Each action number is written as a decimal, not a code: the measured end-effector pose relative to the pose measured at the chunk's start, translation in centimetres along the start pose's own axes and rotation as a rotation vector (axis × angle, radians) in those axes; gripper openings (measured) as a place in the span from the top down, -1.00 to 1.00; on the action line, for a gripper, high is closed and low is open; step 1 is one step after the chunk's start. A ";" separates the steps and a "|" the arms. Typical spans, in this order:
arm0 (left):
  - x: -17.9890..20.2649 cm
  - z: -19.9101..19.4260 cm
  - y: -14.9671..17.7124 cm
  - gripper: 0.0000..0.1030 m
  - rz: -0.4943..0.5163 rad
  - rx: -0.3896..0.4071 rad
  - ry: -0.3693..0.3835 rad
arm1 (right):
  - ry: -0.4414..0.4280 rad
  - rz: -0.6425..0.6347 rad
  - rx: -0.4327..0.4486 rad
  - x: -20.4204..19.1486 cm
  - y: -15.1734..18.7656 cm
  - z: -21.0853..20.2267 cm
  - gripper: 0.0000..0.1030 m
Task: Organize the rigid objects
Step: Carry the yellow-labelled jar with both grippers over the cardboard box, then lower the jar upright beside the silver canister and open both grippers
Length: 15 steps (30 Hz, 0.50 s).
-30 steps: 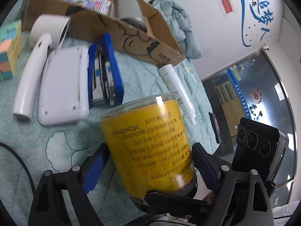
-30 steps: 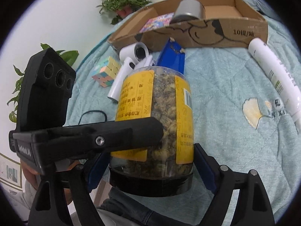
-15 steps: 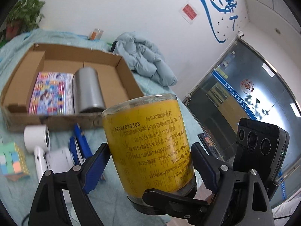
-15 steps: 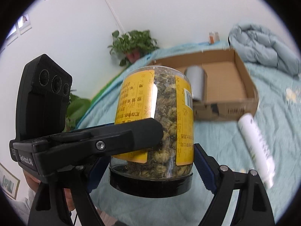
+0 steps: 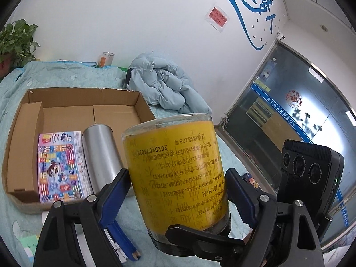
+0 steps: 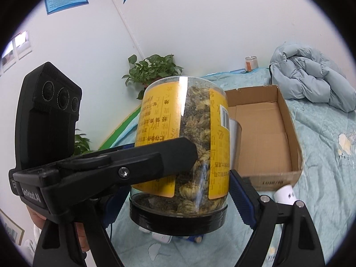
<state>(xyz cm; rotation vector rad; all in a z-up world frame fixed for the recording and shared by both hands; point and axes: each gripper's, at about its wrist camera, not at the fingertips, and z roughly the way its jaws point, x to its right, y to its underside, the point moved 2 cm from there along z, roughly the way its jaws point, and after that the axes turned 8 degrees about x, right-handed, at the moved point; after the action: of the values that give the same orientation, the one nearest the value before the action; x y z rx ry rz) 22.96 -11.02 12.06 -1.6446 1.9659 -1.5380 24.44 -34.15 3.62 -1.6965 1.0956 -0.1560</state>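
Observation:
A clear jar (image 5: pixel 175 178) with a yellow label and dried flowers inside is held upside down in the air, black lid at the bottom. My left gripper (image 5: pixel 175 179) is shut on its sides, blue pads against the label. My right gripper (image 6: pixel 180 189) is shut on the same jar (image 6: pixel 200 138) from the other direction. One left finger (image 6: pixel 155 160) crosses in front of the jar in the right wrist view. Beyond the jar lies an open cardboard box (image 5: pixel 22 133) holding a colourful booklet (image 5: pixel 59 166) and a silver cylinder (image 5: pixel 100 155).
The box (image 6: pixel 289 133) sits on a teal bedspread (image 6: pixel 322 155). A blue case (image 5: pixel 120 240) and a colour cube (image 5: pixel 29 244) lie below the left gripper. A white tube (image 6: pixel 286 194) lies by the box's near wall. A pale blue jacket (image 5: pixel 164 84) is heaped behind it.
Both grippers have risen with the jar held between them. The view has lifted from the bedspread's loose items to looking over the box's near wall into it.

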 end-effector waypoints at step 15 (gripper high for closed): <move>-5.3 10.8 -3.9 -0.64 -0.077 -0.122 -0.024 | 0.005 0.100 -0.170 6.4 -3.8 6.9 -0.66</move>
<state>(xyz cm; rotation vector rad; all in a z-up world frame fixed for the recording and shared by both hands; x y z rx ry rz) 34.70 -12.65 7.54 -1.7968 2.0446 -1.4425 34.33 -33.94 1.24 -1.7872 1.2234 -0.0026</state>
